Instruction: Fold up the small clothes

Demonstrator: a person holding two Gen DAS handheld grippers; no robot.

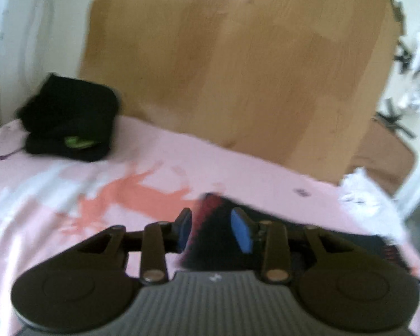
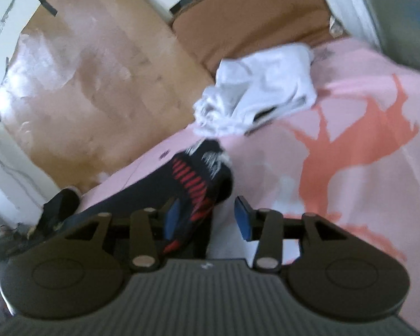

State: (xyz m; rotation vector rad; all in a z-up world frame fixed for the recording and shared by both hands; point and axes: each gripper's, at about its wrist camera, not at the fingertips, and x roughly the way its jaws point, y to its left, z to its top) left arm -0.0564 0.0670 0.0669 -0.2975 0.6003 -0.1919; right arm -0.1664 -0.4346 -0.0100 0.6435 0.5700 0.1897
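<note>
A dark sock with red stripes (image 1: 207, 210) lies on the pink bed sheet (image 1: 70, 196), and the picture is blurred. My left gripper (image 1: 212, 231) hovers right over one end of it; the blue pads stand apart on either side of the cloth and do not visibly press it. In the right wrist view the same sock (image 2: 201, 173) runs from the middle to the lower left. My right gripper (image 2: 207, 219) is open: the sock rests beside its left pad (image 2: 172, 218), and bare sheet shows between the sock and the right pad.
A folded black garment with a green logo (image 1: 70, 120) sits at the far left of the bed. A crumpled white garment (image 2: 254, 95) lies near the bed's edge, beyond the sock. Cardboard (image 1: 238, 70) leans behind the bed. A brown cushion (image 2: 252, 19) lies further back.
</note>
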